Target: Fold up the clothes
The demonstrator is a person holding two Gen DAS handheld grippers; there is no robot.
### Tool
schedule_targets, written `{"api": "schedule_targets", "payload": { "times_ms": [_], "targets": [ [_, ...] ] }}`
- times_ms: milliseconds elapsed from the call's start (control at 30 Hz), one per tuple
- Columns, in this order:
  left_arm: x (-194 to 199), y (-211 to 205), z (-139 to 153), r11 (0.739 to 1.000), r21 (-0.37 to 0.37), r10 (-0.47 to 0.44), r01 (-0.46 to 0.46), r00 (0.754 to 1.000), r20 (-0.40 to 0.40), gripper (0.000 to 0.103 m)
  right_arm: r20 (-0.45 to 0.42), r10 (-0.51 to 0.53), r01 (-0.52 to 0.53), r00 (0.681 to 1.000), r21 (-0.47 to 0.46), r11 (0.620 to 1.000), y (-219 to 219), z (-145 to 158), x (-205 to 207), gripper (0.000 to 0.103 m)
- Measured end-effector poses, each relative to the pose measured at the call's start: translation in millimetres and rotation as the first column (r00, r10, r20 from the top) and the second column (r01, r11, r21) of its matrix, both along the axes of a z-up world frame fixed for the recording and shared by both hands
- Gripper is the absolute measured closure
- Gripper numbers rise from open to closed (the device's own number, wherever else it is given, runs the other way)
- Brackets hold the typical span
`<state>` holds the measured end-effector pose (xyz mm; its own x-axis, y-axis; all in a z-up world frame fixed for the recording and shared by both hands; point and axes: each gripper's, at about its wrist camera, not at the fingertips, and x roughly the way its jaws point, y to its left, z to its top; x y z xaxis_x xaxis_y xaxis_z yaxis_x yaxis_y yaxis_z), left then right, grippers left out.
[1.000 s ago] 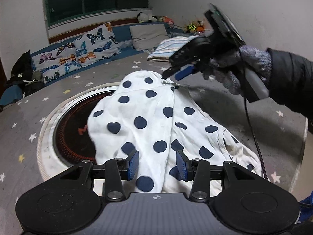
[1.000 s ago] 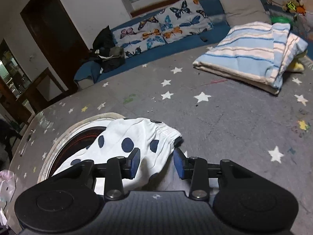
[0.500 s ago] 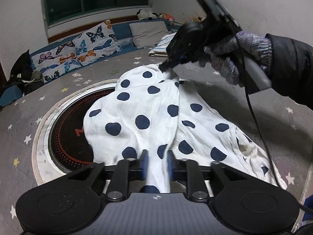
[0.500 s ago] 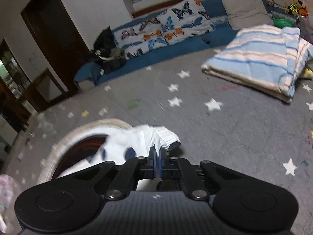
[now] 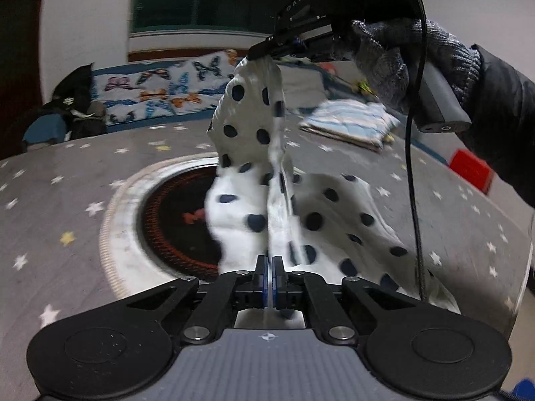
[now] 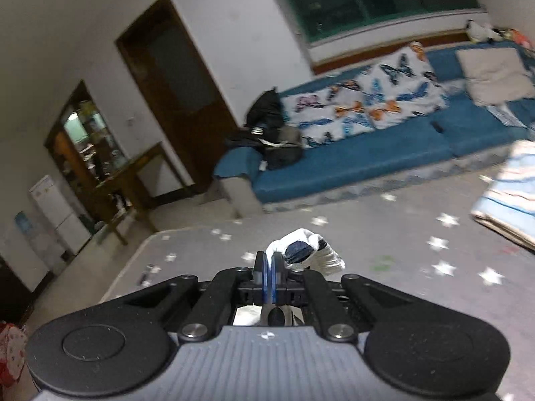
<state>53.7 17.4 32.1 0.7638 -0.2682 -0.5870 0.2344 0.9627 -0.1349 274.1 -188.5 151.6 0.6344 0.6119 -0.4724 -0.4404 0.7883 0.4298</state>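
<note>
A white garment with navy polka dots (image 5: 254,140) hangs stretched between my two grippers above the grey star-patterned mat (image 5: 67,173). My left gripper (image 5: 269,277) is shut on its lower edge. My right gripper (image 5: 257,54), held by a gloved hand, is shut on its top corner, high in the left wrist view. In the right wrist view my right gripper (image 6: 269,277) is shut on a bunched bit of the garment (image 6: 306,250). The garment's lower right part trails down toward the mat.
A round dark rug with a pale rim (image 5: 160,220) lies on the mat under the garment. A folded blue striped blanket (image 5: 351,123) lies further back. A blue sofa with butterfly cushions (image 6: 361,113) lines the wall. A red box (image 5: 471,167) sits at the right.
Both grippers have risen with the garment in their grip. It has lifted off the rug and now hangs upright between them. A second ago both grippers were open.
</note>
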Motion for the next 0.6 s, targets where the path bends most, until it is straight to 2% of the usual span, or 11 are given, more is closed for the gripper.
{"api": "schedule_targets", "payload": {
  "times_ms": [167,367,467,600],
  "targets": [
    [-14.4,36.0,3.5,0.993,-0.04,0.107,-0.107,0.994,-0.002,0.101,-0.008,0.058,-0.058,0.998,0.017,0.998,56.5,2.3,3.1,0.101],
    [-26.3,66.1,2.2,0.98,-0.06,0.187,-0.188,0.982,-0.021,0.101,-0.047,0.147,-0.145,0.988,0.042,0.989,122.9,-4.0,2.0,0.101],
    [-29.4,76.8,2.1,0.972,-0.059,0.225,-0.226,0.974,-0.027,0.1,-0.07,0.182,-0.178,0.981,0.055,0.982,145.8,-8.4,-0.1,0.097],
    [-33.6,88.6,4.0,0.963,-0.062,0.26,-0.261,0.965,-0.029,0.099,-0.073,0.201,-0.196,0.977,0.068,0.978,157.7,-9.1,-4.2,0.096]
  ]
}}
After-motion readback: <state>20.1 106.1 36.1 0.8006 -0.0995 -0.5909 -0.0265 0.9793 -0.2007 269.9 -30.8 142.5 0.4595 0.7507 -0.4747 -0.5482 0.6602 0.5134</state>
